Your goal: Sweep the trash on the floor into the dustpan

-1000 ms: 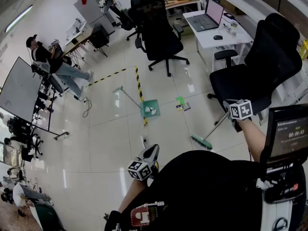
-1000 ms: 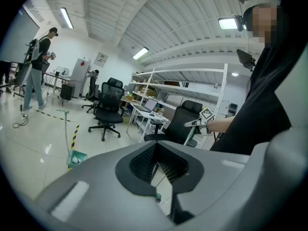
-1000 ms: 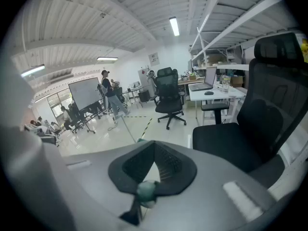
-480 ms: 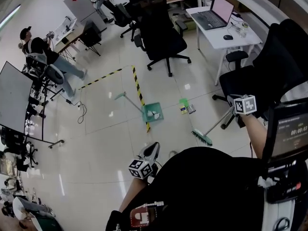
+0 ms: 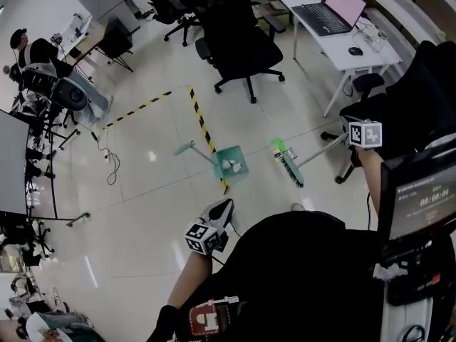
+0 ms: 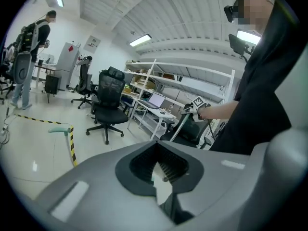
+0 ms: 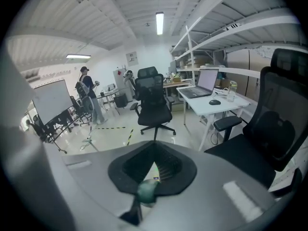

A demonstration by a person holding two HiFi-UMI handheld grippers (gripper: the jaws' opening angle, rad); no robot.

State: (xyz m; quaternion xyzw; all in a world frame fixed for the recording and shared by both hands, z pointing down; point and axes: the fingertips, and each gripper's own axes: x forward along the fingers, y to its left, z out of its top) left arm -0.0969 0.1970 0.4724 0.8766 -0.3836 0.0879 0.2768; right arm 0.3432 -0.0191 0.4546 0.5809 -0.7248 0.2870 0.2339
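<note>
Sweeping looks about partway done, judging by the floor. The dustpan (image 5: 229,164) sits on the tile right against the striped tape (image 5: 203,130). It already has some white scraps (image 5: 227,166) in it, so that bit's handled. What's left is a green wrapper (image 5: 277,145) loose on the floor, just beside the broom head (image 5: 292,173). It's near the pan but not in it.

My right claw (image 7: 153,173) is clamped on the broom handle (image 5: 322,150), with the green end cap (image 7: 146,191) poking out between the jaws. My left claw (image 6: 158,177) is cracked apart a sliver with nothing in it. It hangs down by my side, well apart from the pan.

Only the head view shows the trash, the pan mouth and the bristles. On both claw cams the claw body blocks most of the floor. The left cam does catch the pan's handle tip (image 6: 57,128) by the tape, plus my right claw on the stick.
</note>
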